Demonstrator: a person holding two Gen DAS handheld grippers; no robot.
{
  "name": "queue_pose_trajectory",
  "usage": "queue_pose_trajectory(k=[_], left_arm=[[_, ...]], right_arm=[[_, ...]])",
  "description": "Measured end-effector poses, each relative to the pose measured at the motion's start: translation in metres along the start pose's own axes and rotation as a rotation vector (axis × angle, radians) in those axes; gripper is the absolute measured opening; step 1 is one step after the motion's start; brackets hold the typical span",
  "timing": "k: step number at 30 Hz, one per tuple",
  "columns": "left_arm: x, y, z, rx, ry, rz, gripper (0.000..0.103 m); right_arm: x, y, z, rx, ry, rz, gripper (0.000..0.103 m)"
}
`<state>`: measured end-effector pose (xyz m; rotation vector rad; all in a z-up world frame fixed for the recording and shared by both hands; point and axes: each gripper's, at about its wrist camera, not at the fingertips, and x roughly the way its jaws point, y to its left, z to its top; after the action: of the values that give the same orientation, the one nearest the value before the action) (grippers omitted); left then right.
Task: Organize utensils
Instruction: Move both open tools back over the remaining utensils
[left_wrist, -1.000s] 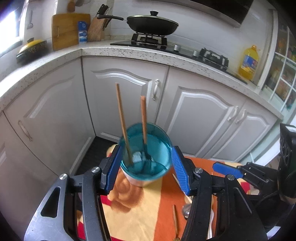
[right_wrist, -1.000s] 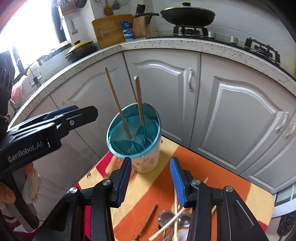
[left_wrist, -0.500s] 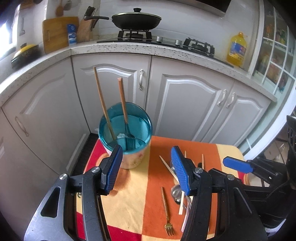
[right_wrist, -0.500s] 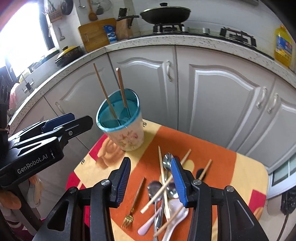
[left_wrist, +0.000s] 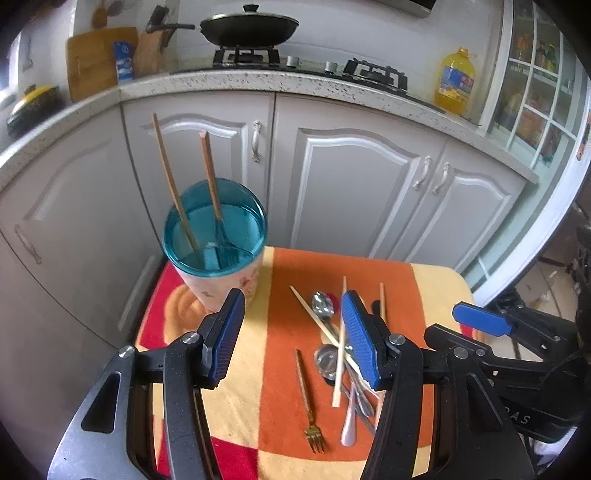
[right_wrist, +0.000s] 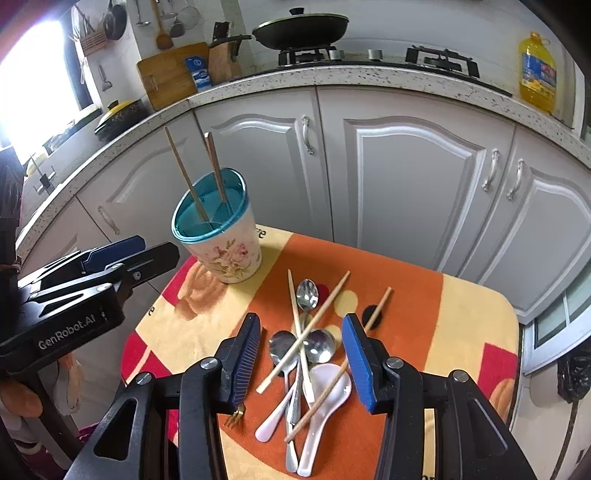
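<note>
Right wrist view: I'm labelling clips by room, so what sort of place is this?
A home kitchen: a lidded wok on a gas hob, a wooden chopping board and white cabinets under a speckled counter.

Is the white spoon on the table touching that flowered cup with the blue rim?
Apart. The right wrist view shows the white spoon lying in the utensil pile, with bare cloth between it and the flowered cup.

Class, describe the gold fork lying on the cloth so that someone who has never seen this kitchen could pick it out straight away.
Start at the orange, yellow and red cloth in front of the white cabinets, then find the tangle of spoons and chopsticks right of the floral cup. The gold fork lies by itself just left of that pile, tines pointing away from the cabinets; it is the only gold piece there and nothing crosses it.
</note>
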<state>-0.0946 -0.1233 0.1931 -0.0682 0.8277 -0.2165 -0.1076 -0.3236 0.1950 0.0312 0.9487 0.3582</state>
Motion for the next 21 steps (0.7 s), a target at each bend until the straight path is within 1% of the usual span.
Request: queue_pose_trajectory(k=[6,8,10,15,18,21], left_arm=[[0.011,0.015,-0.003,-0.046,0.063,-0.071,0.054],[0.018,0.021,-0.007,-0.070,0.100,-0.106,0.054],[0.026,0.025,-0.013,-0.081,0.137,-0.124,0.054],[0.049,0.029,-0.033,-0.063,0.222,-0.124,0.054],[0.063,0.031,-0.039,-0.077,0.264,-0.125,0.054],[0.072,0.027,-0.038,-0.073,0.279,-0.127,0.054]], right_arm=[[0.005,-0.020,-0.013,0.037,0.036,-0.012,0.047],[0.010,-0.026,-0.018,0.049,0.052,-0.014,0.047],[0.019,-0.034,-0.023,0.071,0.079,-0.004,0.047],[0.043,-0.051,-0.033,0.121,0.133,0.032,0.047],[0.061,-0.062,-0.038,0.145,0.168,0.030,0.047],[0.074,-0.072,-0.037,0.165,0.186,0.041,0.042]])
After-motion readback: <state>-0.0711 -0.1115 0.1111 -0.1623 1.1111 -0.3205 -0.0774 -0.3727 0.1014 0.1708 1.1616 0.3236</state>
